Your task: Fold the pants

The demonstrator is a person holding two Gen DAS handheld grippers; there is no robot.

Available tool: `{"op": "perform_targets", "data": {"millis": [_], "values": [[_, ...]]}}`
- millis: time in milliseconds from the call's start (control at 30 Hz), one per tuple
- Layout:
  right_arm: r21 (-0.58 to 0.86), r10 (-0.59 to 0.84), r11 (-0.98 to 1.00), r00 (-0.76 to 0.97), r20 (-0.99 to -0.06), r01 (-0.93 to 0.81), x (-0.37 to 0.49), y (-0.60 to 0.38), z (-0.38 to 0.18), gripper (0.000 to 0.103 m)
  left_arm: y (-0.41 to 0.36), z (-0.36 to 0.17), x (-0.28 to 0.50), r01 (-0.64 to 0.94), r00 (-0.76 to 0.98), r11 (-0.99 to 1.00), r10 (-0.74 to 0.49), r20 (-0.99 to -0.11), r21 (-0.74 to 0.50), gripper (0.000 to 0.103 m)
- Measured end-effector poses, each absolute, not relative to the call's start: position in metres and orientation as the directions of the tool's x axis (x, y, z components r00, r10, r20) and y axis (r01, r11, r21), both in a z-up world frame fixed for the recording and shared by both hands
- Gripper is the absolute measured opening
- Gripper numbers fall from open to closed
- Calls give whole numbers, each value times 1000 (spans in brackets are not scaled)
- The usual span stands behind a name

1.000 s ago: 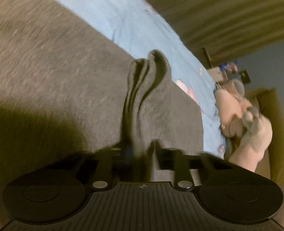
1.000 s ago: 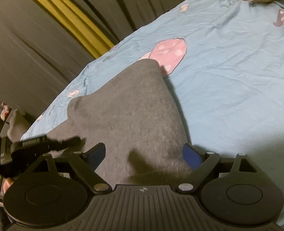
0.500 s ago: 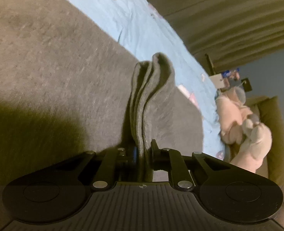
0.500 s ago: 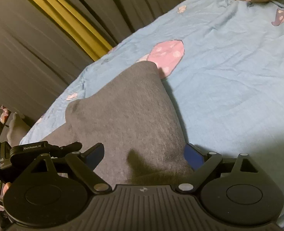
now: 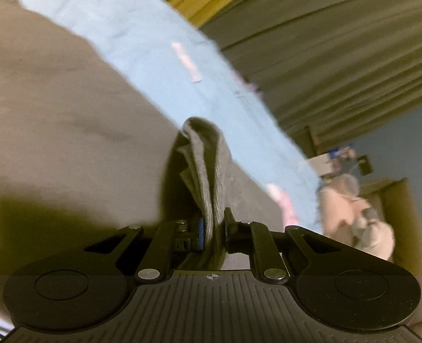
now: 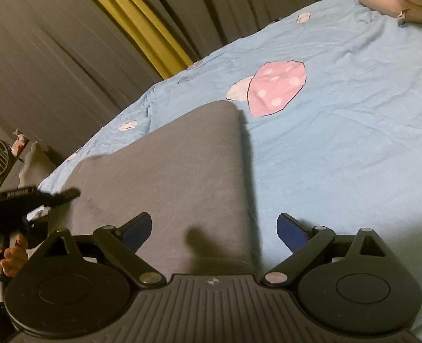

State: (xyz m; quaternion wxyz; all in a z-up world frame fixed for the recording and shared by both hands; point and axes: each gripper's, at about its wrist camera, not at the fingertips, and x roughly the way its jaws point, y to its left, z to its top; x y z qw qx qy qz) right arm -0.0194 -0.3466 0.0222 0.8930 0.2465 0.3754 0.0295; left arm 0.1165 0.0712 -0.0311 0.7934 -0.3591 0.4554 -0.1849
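Pinching a bunched pants point(image 5: 208, 171) edge, the left gripper point(image 5: 212, 228) could lose layers if tugged; the right gripper point(image 6: 213, 228), fingers spread and just widening, holds nothing.

Legible text was scarce. In the right wrist view, a small pale line of lettering stood on the top face of the left gripper point(image 6: 68, 194), at the left edge of the view; too blurred to read. A small round crosshair mark sat at the centre front of each gripper's ribbed black body, in both wrist views. A blue-printed package on the far shelf in the left wrist view was too blurred to read.
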Motion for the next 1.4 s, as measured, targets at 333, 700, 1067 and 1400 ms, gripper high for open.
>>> {"op": "perform_targets", "data": {"millis": [333,700,1067,1400], "values": [[451,239,881,690,-683,141,-16,-343,18,97,85,-33,116,-75,609,635,-581,-540,-769,65],[433,229,889,673,-704,151,-12,-341,12,97,41,-59,172,-76,486,709,-588,-647,-701,33],[427,210,886,662,-720,183,-11,-343,8,97,42,-35,151,11,601,873,-395,-694,-487,37],[414,200,897,694,-692,154,-17,-339,17,97,64,-4,81,68,585,820,-494,-643,-568,80]]}}
